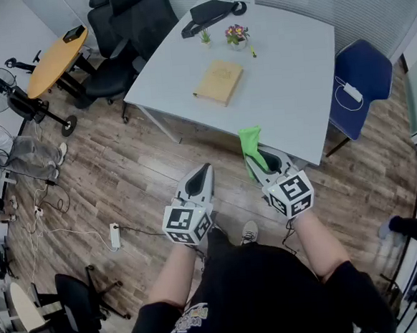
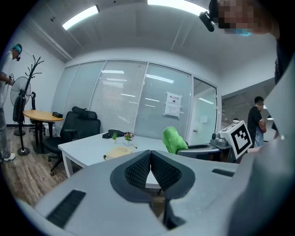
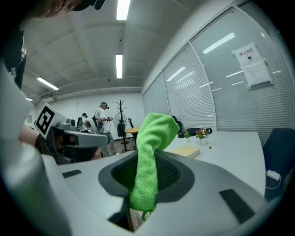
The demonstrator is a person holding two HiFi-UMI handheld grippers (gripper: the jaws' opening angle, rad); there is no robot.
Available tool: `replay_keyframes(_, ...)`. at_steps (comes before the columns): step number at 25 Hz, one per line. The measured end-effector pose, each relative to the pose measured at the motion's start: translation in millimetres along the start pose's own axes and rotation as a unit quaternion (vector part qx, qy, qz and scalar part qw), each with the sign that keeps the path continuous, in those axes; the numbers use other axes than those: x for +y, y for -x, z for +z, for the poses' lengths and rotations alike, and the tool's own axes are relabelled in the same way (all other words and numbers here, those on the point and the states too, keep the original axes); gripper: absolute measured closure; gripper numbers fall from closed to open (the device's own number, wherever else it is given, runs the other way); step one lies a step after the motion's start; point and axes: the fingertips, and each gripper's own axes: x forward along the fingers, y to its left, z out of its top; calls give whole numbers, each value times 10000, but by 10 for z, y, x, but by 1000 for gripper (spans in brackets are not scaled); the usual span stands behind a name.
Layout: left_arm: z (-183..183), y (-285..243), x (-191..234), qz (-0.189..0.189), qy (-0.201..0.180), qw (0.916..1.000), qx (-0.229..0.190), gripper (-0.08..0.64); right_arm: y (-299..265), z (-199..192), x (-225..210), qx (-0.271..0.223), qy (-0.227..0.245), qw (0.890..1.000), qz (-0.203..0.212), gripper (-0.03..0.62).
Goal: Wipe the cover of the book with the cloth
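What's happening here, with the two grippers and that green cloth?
A person stands in front of the white table, holding a hand-held gripper in each hand. The right hand-held gripper is shut on a green cloth, which sticks up out of its jaws. The left hand-held gripper is shut and empty. The tan book lies closed on the table, with neither gripper touching it; wiping has not started yet.

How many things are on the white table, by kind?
Book: 1
Black bag: 1
Small green plant: 1
Pot of flowers: 1
Small unclear item beside the flowers: 1
Total: 5
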Motion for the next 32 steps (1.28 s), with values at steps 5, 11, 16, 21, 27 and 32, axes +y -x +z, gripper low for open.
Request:
replay_keyframes(5,34,10,35,-8,4,10000,-2,554,-31,26,5,15,0,10000,-32,497)
replay_keyframes(11,68,62,129,-10,22,10000,-7,554,-87,84,32,-92,-113,9998,-132,495)
replay_keyframes(16,93,56,289,-52,43,10000,-5,554,-218,108,57,-101,-166,9997,-177,494)
replay_keyframes(21,156,37,543,-128,106,9999,-9,554,-436,193,103,-66,-152,9995,-261,494)
replay_keyframes(27,183,-7,899,-205,151,9997,8,552,-738,250,159,-39,-161,9991,-391,495)
replay_keyframes(32,250,-26,1244,-313,199,9993,25,552,-1016,350,244,-10,-144,9985,-535,494)
